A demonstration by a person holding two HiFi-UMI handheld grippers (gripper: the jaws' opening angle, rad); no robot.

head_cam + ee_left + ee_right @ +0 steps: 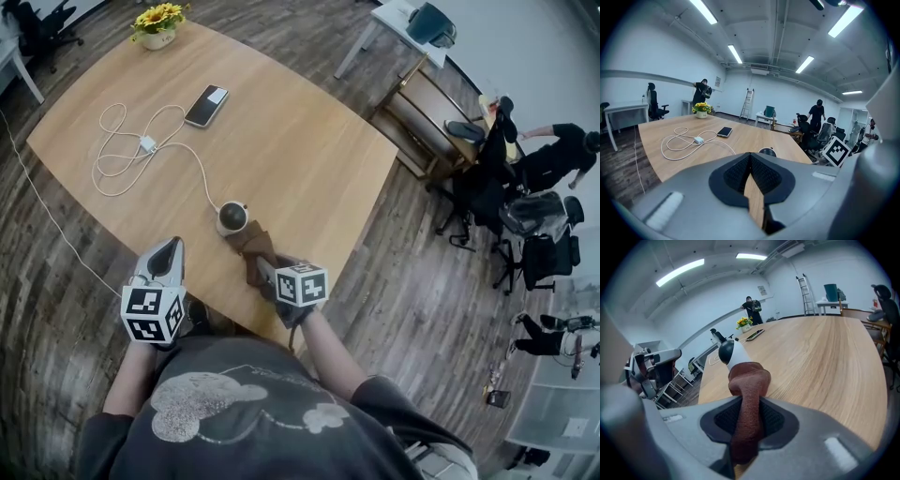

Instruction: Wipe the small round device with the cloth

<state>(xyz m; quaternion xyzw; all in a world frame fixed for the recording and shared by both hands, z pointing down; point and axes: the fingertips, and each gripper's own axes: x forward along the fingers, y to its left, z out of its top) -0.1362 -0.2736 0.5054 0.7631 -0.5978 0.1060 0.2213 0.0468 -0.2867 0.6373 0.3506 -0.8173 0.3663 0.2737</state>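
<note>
Now cloth (749, 378) in R gripper (750, 420) touches device (729, 352).

Person: dark grey T-shirt (281, 427) with short sleeves (392, 405) and a pale grey print (202, 398) on it.
Left gripper (172, 247) and right gripper (261, 270): smooth light-grey shells, rounded and tapering toward the nose.
Each carries a white cube, left cube (153, 313) and right cube (301, 284), faced with black square markers.
Pads (736, 176) are black and finely textured, set in a black surround.

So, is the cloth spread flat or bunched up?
Bunched up: the cloth is a thick twisted wad pinched in the right tongs, its front end against the device.
</note>
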